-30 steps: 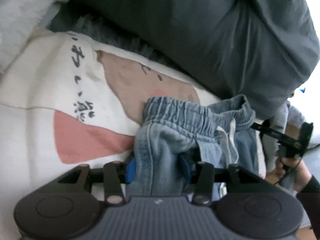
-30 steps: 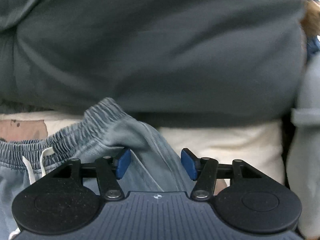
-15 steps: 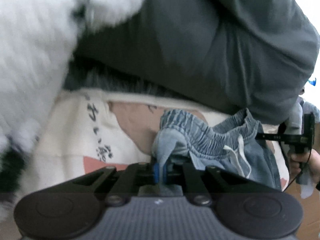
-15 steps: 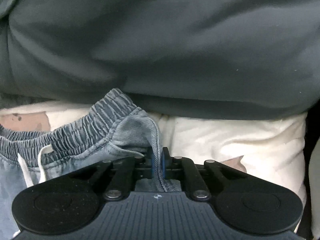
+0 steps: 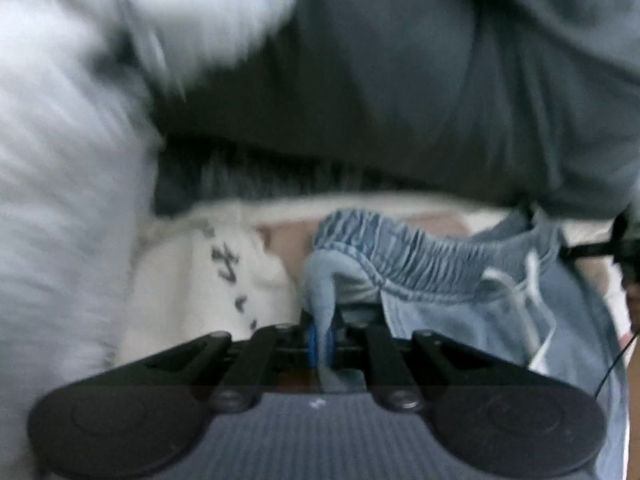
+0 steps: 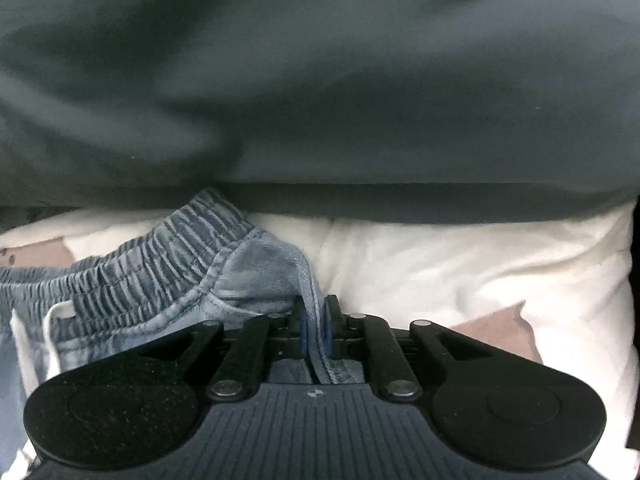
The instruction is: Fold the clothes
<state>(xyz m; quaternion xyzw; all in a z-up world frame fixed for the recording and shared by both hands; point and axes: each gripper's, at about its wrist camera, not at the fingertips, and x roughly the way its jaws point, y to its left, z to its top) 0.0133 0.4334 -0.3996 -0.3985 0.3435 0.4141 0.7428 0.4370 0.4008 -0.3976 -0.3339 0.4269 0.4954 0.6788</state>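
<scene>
A: What's where, biggest first?

B: The dark grey duvet [image 6: 320,80] lies behind the denim shorts [image 5: 460,304], with a cream printed blanket [image 6: 460,272] under them. I've got my left gripper [image 5: 320,344] and right gripper [image 6: 316,332] each pinching a waistband corner, jaws easing slightly, probably so the shorts hang flat for folding.

A: Any writing?

B: Dark characters [image 5: 228,268] left of the shorts, too blurred to read

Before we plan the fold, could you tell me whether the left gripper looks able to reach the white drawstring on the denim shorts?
Probably not as it stands: the left gripper is pinching the denim shorts, and the white drawstring lies off to its right.
</scene>
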